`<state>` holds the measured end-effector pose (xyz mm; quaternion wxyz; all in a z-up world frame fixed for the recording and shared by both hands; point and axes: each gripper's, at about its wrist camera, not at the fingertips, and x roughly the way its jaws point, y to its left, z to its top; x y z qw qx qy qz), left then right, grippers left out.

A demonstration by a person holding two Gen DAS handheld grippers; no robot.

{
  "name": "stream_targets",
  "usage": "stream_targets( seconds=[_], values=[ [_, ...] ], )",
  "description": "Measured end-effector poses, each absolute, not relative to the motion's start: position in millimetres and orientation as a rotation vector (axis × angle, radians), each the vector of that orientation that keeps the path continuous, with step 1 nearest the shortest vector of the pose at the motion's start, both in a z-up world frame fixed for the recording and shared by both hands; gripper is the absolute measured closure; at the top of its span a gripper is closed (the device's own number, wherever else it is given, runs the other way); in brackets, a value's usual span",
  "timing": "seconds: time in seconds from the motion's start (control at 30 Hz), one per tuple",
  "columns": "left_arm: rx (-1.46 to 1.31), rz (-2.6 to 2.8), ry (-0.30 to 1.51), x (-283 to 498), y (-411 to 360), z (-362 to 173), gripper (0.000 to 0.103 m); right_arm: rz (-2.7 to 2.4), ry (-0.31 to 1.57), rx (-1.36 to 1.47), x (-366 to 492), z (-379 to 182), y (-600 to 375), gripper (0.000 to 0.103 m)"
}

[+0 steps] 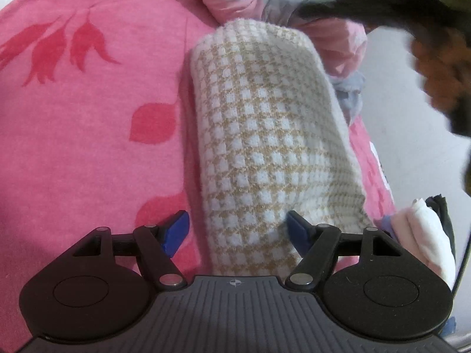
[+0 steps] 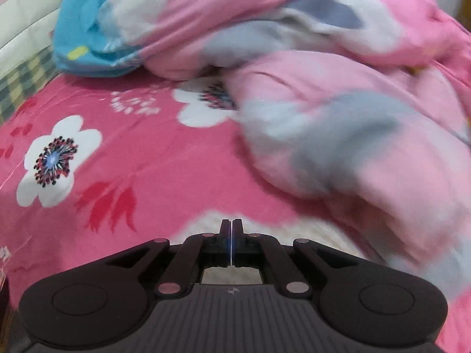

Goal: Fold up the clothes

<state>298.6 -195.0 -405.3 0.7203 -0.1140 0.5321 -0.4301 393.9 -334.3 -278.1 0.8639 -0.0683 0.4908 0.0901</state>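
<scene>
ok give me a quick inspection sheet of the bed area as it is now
surface: pink flowered bedsheet, mostly bare on the left
job's things: cream checked knit folded into a long strip on the sheet
clutter: crumpled pink and grey quilt; blue pillow; small stack of folded clothes at the bed's edge
grippers: left claw open, astride the knit's near end; right claw shut, nothing seen between its jaws
cables: dark cord at the far right edge
surroundings: pale floor beside the bed

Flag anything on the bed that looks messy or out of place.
The pink quilt lies bunched in a rumpled heap on the floral sheet. The checked knit garment looks neatly folded; nothing spilled or damaged shows.
</scene>
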Motion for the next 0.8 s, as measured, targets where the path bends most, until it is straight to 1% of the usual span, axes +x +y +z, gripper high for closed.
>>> stream_targets(
  seconds=[0.07,0.17,0.27,0.4,0.43,0.53,0.63,0.67,0.77,0.8],
  values=[
    [-0.246,-0.956,1.171,299,-194,-404,0.030,0.150,1.098,-0.129,383,-297,-353,0.103],
    [-0.224,-0.971,1.158,299,-196,-400,0.030,0.078,1.204,-0.137,388,-374,-373,0.103],
    [-0.161,-0.969,1.139,297,-200,-390,0.030,0.079,1.170,-0.103,388,-383,-383,0.103],
    [-0.109,-0.928,1.107,296,-214,-371,0.036,0.090,1.115,-0.061,355,-323,-402,0.103],
    [-0.112,-0.923,1.082,296,-219,-363,0.036,0.110,1.101,-0.066,345,-309,-405,0.103],
    [-0.133,-0.909,0.994,306,-238,-342,0.036,0.175,1.071,-0.075,328,-295,-398,0.103],
    [-0.119,-0.862,0.938,323,-259,-334,0.036,0.203,1.087,-0.051,327,-313,-396,0.103],
    [-0.091,-0.847,0.946,328,-269,-339,0.036,0.197,1.118,-0.048,327,-333,-399,0.103],
    [-0.049,-0.826,0.967,339,-297,-358,0.024,0.180,1.207,-0.039,327,-389,-407,0.103],
    [-0.048,-0.823,0.969,340,-300,-361,0.021,0.176,1.210,-0.020,329,-385,-409,0.103]
  ],
)
